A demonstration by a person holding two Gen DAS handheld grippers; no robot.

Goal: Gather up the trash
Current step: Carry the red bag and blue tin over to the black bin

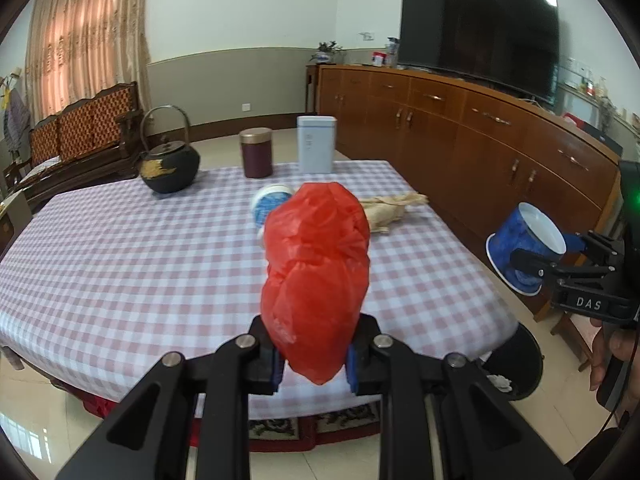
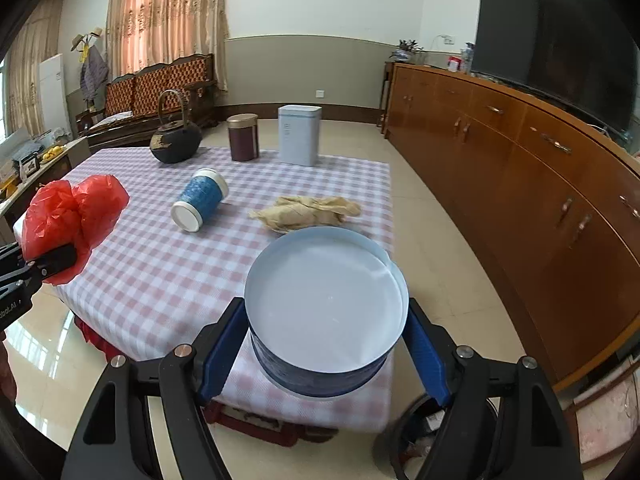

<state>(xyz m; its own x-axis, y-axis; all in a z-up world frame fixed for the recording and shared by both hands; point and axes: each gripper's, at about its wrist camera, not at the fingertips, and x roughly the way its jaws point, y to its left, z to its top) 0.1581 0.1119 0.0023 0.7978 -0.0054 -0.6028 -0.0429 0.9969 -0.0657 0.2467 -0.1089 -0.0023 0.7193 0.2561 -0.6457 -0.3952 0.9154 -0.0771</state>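
Observation:
My left gripper [image 1: 314, 354] is shut on a crumpled red plastic bag [image 1: 316, 276] and holds it above the near edge of the checked table [image 1: 120, 240]; the bag also shows in the right wrist view [image 2: 72, 216]. My right gripper [image 2: 326, 344] is shut on a blue paper cup [image 2: 324, 308], its white inside facing the camera, held past the table's near right corner; the cup also shows in the left wrist view [image 1: 524, 248]. A second blue cup [image 2: 200, 200] lies on its side on the table. A crumpled brown paper [image 2: 308, 210] lies beside it.
A black bin [image 1: 516, 364] stands on the floor by the table's right corner, also low in the right wrist view [image 2: 416, 432]. A black kettle [image 2: 175, 140], a brown canister [image 2: 243, 137] and a white tin [image 2: 300, 134] stand at the far edge. A wooden sideboard [image 2: 520, 184] runs along the right.

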